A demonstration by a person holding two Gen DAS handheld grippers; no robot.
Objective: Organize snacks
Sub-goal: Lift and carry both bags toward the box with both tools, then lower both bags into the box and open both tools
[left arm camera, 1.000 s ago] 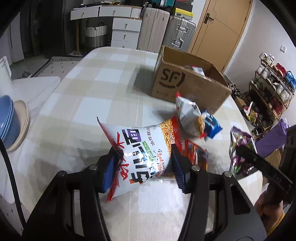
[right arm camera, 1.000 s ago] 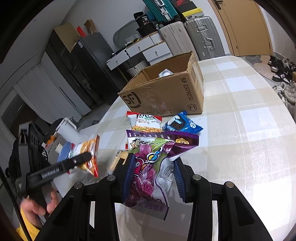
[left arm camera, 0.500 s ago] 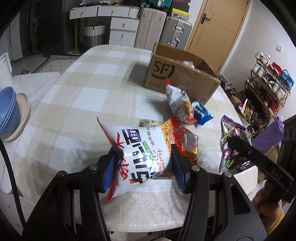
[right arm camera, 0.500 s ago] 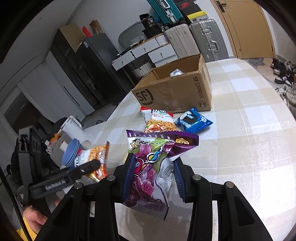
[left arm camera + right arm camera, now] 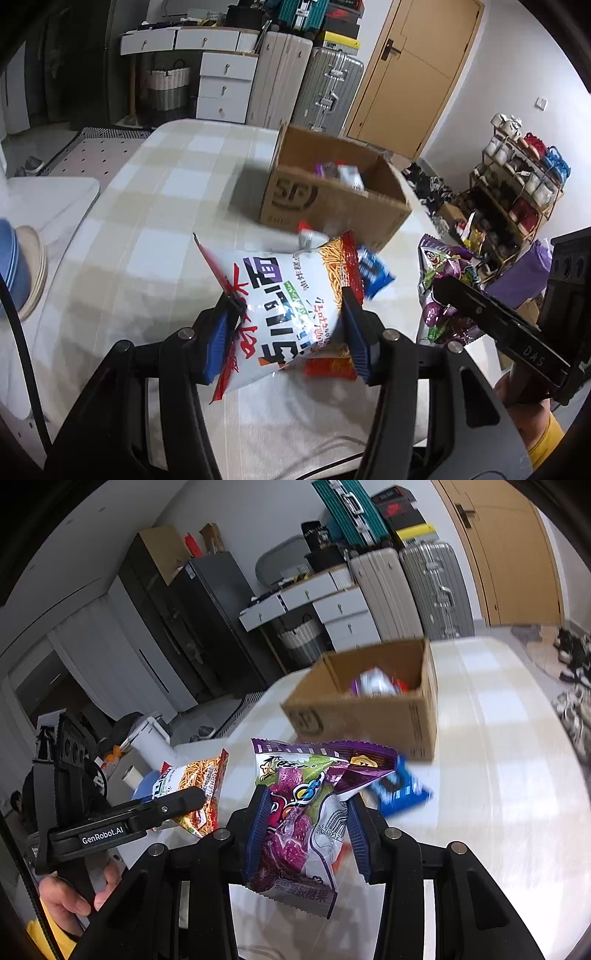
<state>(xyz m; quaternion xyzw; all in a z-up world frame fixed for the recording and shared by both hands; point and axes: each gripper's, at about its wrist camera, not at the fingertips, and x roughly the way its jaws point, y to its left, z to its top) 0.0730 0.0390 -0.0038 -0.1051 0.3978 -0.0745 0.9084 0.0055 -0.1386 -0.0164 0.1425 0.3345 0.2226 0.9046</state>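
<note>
The left gripper [image 5: 290, 328] is clamped on a white noodle bag [image 5: 284, 299] and the right gripper [image 5: 304, 825] on a purple candy bag [image 5: 299, 812], both bags held above the near edge of the checked table [image 5: 147, 221]. The open cardboard box [image 5: 373, 716] sits farther back with packets inside, and a blue cookie pack [image 5: 400, 794] lies between it and the grippers. Bare tabletop stretches left of the box and along its right side to the rounded far edge
</note>
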